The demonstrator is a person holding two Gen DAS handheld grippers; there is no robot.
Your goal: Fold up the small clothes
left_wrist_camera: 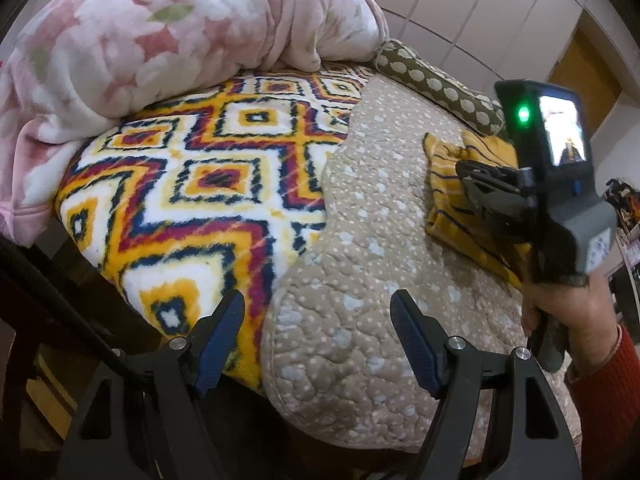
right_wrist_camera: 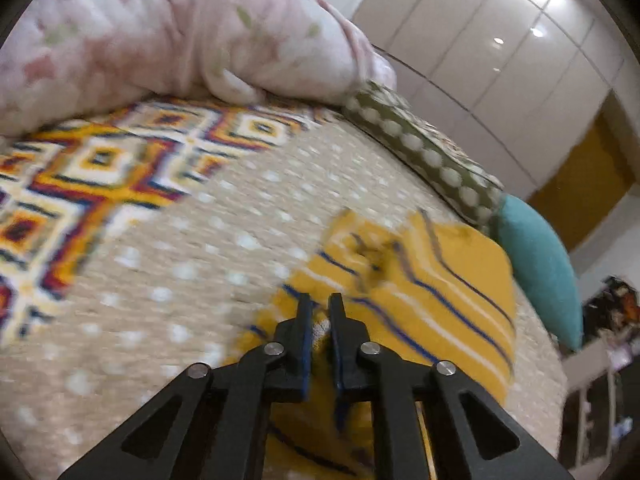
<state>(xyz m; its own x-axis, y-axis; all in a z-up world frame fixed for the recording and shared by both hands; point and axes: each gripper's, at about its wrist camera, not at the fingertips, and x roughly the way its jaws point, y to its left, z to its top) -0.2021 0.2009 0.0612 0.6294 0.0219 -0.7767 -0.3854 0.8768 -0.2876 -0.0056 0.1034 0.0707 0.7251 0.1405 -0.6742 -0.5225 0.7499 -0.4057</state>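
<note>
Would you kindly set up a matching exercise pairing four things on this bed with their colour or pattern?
Things:
1. Folded garment
2. Heaped blanket
3. Cushion
4. Long pillow

Descriptions:
A. Plain teal
B. Olive green with pale dots
C. Yellow with dark blue and white stripes
D. Pink and white floral

Pairs: 1-C, 2-D, 3-A, 4-B
</note>
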